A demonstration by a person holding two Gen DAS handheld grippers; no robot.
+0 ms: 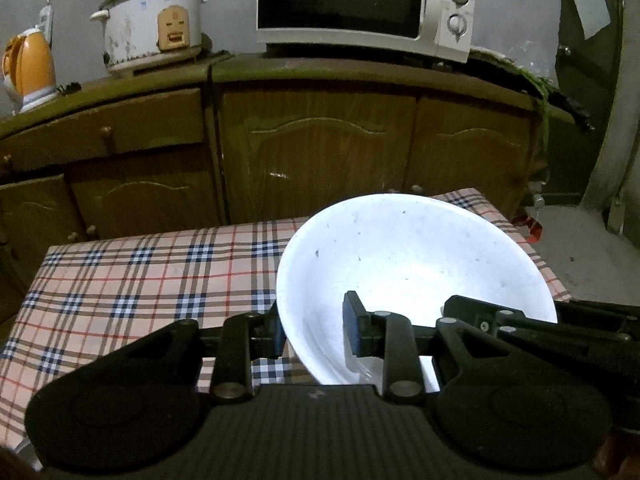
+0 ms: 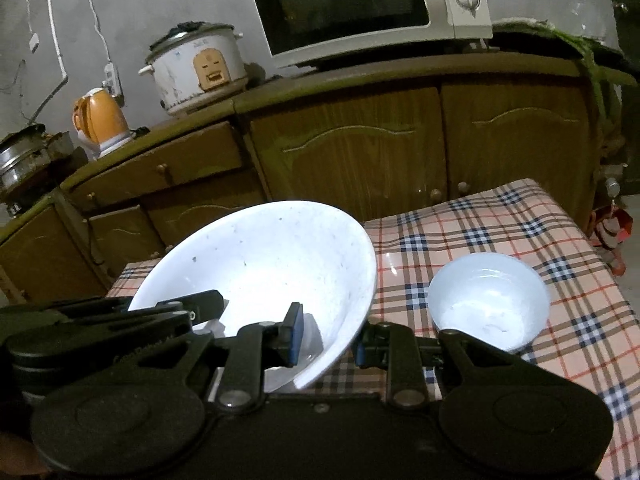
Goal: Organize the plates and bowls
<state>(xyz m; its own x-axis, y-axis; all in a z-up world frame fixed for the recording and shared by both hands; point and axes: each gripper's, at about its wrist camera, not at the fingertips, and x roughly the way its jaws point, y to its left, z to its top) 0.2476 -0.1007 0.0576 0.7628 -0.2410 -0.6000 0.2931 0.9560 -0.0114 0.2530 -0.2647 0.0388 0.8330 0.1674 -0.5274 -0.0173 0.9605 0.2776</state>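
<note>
Both hand-held grippers clamp one large white bowl (image 2: 264, 276) by opposite rims: the left hand-held gripper (image 1: 314, 332) on its left wall, the right hand-held gripper (image 2: 328, 336) on its right. It hangs tilted above the worktop (image 2: 500, 220), near a smaller bowl (image 2: 488, 304). Uneven lifting could likely twist it free, dropping it onto that bowl.

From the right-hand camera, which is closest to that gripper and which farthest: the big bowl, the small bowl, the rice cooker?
1. Big bowl: clamped in the right gripper, left of centre.
2. Small bowl: on the checked cloth, to the right.
3. Rice cooker: on the far cabinet top, upper left.
</note>
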